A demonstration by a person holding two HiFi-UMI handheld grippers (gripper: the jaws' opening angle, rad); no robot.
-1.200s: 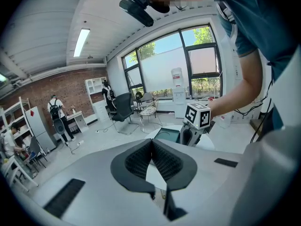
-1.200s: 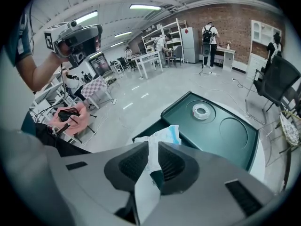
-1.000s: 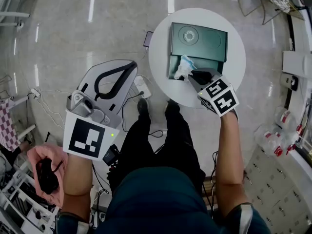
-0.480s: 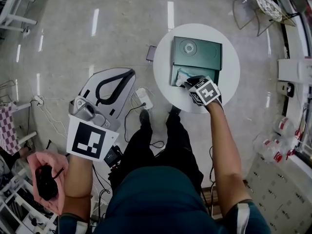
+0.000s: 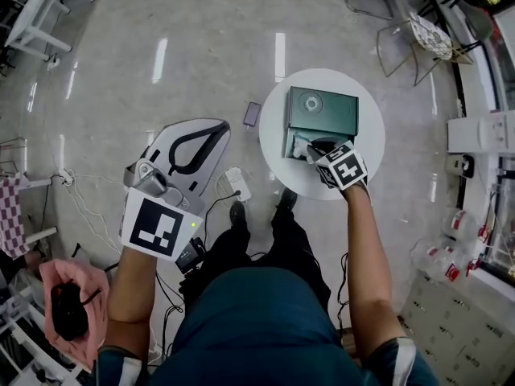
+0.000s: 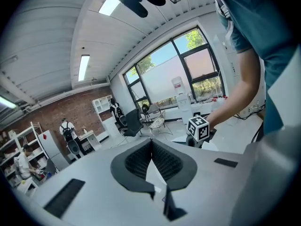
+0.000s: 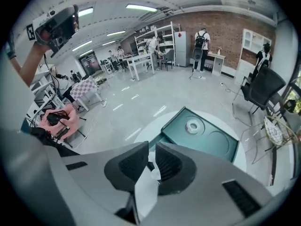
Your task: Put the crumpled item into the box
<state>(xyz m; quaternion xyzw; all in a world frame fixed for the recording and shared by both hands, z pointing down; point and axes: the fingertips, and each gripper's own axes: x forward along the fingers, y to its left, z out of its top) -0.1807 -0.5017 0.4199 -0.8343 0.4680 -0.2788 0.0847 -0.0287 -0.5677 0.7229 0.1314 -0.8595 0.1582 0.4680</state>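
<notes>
White crumpled item [image 7: 146,185] pinched in jaws of right hand-held gripper [image 7: 149,160], at near edge of green box [image 7: 202,132] just ahead. Risk: early release drops it onto bench [image 5: 370,163], or paper clings to pad. Left hand-held gripper [image 6: 151,145] clenched on nothing, well aside.

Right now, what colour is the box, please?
Dark green box, clearest in the head view.

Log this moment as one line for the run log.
right gripper: shut on crumpled item, over open green box on round white table | left gripper: shut, empty, away from table | status: not yet released
</notes>
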